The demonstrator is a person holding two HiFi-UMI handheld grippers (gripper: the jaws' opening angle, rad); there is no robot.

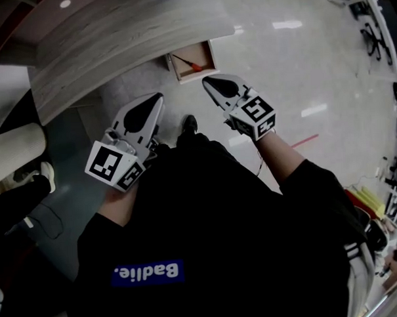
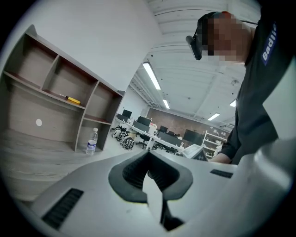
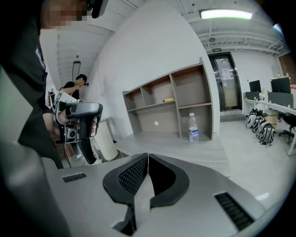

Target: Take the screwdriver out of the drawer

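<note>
In the head view a small wooden drawer (image 1: 213,57) stands pulled out from under the curved desk (image 1: 102,53). In it lies a screwdriver (image 1: 193,65) with a red-orange handle and a dark shaft. My right gripper (image 1: 206,82) hangs just in front of the drawer, its tips near the drawer's front edge, jaws shut and empty. My left gripper (image 1: 159,97) is further left and lower, beside the desk's edge, also shut with nothing in it. The left gripper view shows its own jaws (image 2: 148,156) pressed together, and so does the right gripper view (image 3: 147,158).
A wooden shelf unit (image 3: 175,102) stands on the desk with a water bottle (image 3: 194,127) in front and a yellow item (image 2: 72,99) on a shelf. Another person (image 3: 74,115) with a gripper device stands at the left. Office desks and bags (image 2: 121,133) lie beyond.
</note>
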